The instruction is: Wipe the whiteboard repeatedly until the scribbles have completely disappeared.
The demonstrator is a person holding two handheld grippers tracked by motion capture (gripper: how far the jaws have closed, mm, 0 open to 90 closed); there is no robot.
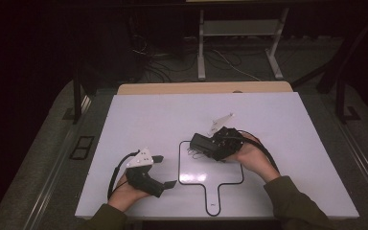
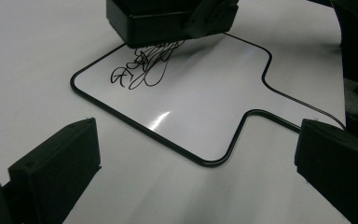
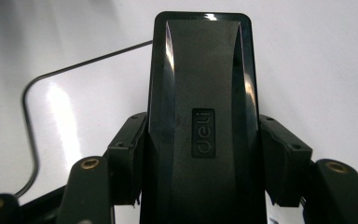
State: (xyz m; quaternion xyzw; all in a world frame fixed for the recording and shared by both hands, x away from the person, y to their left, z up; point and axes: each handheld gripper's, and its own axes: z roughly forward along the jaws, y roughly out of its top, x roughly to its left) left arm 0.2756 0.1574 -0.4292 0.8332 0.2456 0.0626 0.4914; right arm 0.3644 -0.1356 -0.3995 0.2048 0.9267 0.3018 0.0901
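A flat white rectangular tabletop (image 1: pixel 278 182) spreads under the right claw (image 1: pixel 205 143) and the left claw (image 1: pixel 166 171). Beyond the right claw, a pale wooden strip (image 1: pixel 203 88) lines the table's far edge. Farther beyond it, a grey metal frame (image 1: pixel 201 52) stands on the grey carpeted floor (image 1: pixel 43 158), with loose cables (image 1: pixel 158 57) beside it. Left of the left claw, off the table, lies a small black rectangular frame (image 1: pixel 82 147).

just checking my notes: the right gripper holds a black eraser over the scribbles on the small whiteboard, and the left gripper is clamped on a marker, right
Not quite. The left gripper holds nothing: the left gripper view shows its jaws spread with only table between them. The rest stands: the right gripper is shut on the black eraser, over the scribbles on the small whiteboard.
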